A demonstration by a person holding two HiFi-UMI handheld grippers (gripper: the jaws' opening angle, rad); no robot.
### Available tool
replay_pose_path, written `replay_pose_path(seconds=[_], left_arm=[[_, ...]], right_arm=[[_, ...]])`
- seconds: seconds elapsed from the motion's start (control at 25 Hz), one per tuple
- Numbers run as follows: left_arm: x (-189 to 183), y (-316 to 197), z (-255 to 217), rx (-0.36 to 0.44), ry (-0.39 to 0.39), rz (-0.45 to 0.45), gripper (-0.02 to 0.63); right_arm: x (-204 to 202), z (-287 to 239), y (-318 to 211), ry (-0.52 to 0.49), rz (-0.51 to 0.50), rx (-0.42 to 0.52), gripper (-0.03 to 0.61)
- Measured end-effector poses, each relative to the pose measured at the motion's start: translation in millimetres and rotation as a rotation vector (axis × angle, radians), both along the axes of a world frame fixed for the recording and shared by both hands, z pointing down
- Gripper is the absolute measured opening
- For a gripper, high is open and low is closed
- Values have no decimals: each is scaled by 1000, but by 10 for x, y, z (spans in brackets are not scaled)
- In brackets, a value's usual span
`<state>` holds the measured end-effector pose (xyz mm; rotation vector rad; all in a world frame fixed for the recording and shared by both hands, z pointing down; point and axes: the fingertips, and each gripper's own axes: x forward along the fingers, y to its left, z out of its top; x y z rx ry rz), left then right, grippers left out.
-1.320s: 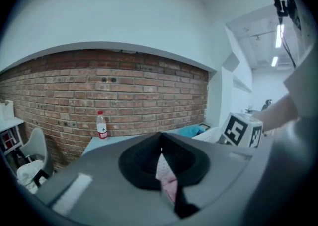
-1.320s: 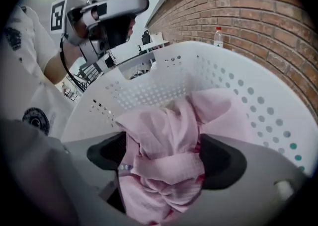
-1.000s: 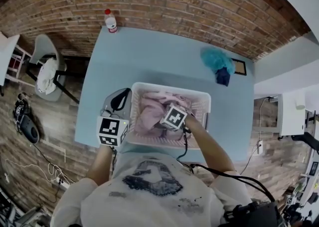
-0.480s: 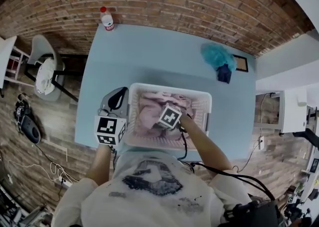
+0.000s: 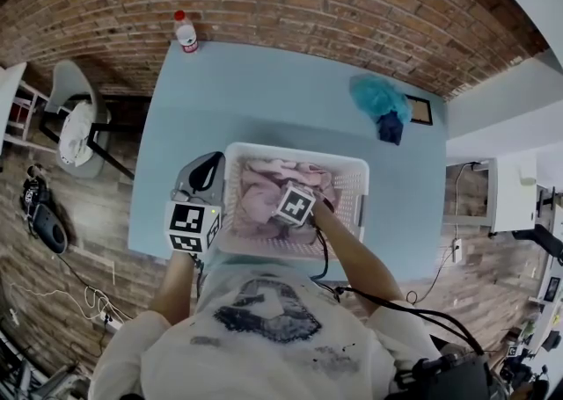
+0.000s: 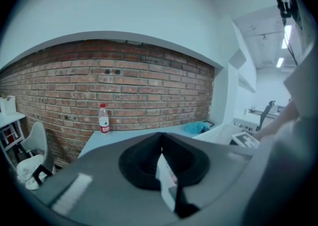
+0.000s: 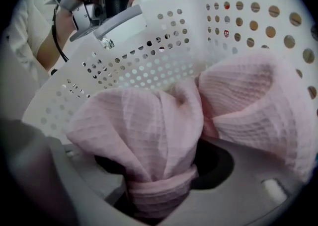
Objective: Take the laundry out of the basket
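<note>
R gripper jaws closing on thin fold of pink waffle towel in basket at worktop near edge, so it may slip on lift; L gripper jaws together.

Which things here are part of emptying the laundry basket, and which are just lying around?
Job: white basket; pink cloth inside it; right gripper, jaws closing with the cloth between them.
Lying about: water bottle; chair.

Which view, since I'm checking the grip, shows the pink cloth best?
Right gripper view: the cloth fills the frame, bunched between the closing jaws. Head view shows it small, in the basket. Left gripper view misses it.
</note>
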<state>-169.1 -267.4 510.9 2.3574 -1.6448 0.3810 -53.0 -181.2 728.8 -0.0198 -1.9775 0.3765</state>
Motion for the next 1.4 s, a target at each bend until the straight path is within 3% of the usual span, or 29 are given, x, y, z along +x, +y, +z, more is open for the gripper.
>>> replay_pose_path(seconds=[0.28,0.64,1.4], left_arm=[[-87,108,-73,14,3,-14,-9],[-192,290,-110,18,17,-28,-9],[-188,461,-326,77,39,39,-9]], right_arm=[[61,-133,-38,-27,53,31,250],[72,-366,-60,-96,135,63,247],[168,-1304,-237,-328,465,156,250]])
